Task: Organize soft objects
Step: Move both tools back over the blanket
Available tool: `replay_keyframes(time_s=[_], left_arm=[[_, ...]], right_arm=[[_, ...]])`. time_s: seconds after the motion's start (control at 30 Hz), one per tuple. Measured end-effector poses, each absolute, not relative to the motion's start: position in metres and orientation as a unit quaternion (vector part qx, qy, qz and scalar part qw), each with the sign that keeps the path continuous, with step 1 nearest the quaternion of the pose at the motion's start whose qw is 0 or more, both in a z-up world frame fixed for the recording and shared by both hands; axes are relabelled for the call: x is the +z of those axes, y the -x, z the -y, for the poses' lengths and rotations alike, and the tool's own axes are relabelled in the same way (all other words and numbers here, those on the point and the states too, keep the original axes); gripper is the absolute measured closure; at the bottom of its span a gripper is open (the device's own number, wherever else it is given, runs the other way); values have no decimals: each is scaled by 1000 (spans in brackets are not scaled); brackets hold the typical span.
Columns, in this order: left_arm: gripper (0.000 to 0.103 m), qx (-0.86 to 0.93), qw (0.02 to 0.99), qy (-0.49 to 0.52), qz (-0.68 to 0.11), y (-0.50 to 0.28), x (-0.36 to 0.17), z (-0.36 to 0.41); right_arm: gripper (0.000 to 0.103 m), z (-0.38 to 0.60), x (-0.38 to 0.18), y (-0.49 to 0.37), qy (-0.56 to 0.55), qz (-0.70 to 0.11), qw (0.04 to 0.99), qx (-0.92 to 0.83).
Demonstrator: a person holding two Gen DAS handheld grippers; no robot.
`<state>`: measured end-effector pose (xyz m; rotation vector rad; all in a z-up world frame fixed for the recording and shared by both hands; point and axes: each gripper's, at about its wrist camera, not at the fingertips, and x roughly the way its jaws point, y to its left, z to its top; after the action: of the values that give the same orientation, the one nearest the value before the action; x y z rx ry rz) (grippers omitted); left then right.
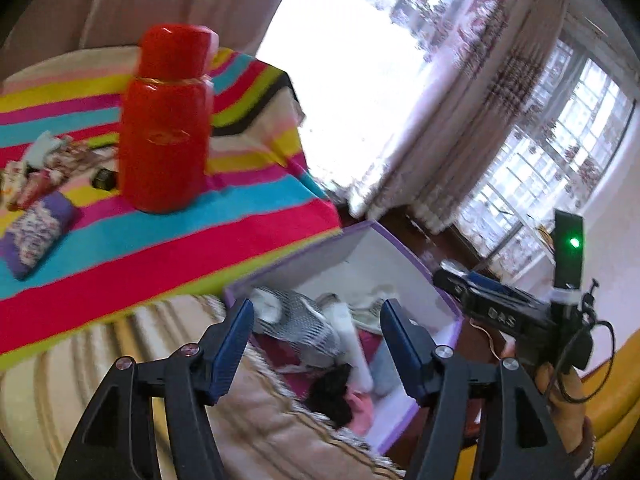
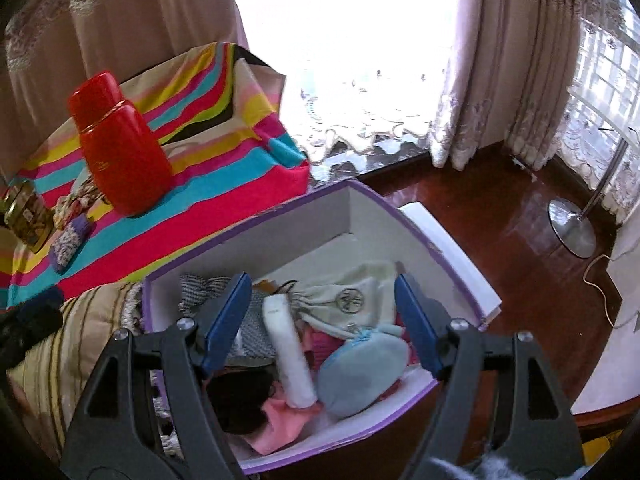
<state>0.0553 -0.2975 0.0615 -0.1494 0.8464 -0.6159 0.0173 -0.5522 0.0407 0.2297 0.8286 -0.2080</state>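
Observation:
A purple-rimmed white box (image 2: pixel 360 220) holds several soft things: a grey checked cloth (image 2: pixel 250 332), a white roll (image 2: pixel 290 360), a cream drawstring bag (image 2: pixel 352 292), a pale blue pouch (image 2: pixel 360 376), a pink cloth (image 2: pixel 280 420) and something black (image 2: pixel 240 400). My right gripper (image 2: pixel 322 320) hangs open and empty just above the box. My left gripper (image 1: pixel 316 344) is open and empty, above the box (image 1: pixel 412 260) from the left. On the striped cloth lie a purple floral pouch (image 1: pixel 36 232) and a heap of small floral pieces (image 1: pixel 44 168). The right gripper's body (image 1: pixel 520 312) shows in the left wrist view.
A tall red flask (image 1: pixel 166 120) stands on the striped cloth (image 1: pixel 160 248), beside a small dark object (image 1: pixel 103 179). A tin (image 2: pixel 26 216) stands at the cloth's left. A beige striped cushion (image 2: pixel 60 360) lies under the box. Dark wooden floor, a lamp base (image 2: pixel 572 224) and curtains are to the right.

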Motion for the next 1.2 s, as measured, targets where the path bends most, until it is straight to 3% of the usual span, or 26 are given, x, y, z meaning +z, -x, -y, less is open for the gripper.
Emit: replay_keyframes(time_s=[0.47,1.2], left_arm=[[36,-190,904,102,-369,-78,78,202],[36,-42,893,226,-386,-120,47,33]], right_arm=[[26,473,52,-36,-46,-399,916,-12],[26,327,45,-107,22,-417,899,135]])
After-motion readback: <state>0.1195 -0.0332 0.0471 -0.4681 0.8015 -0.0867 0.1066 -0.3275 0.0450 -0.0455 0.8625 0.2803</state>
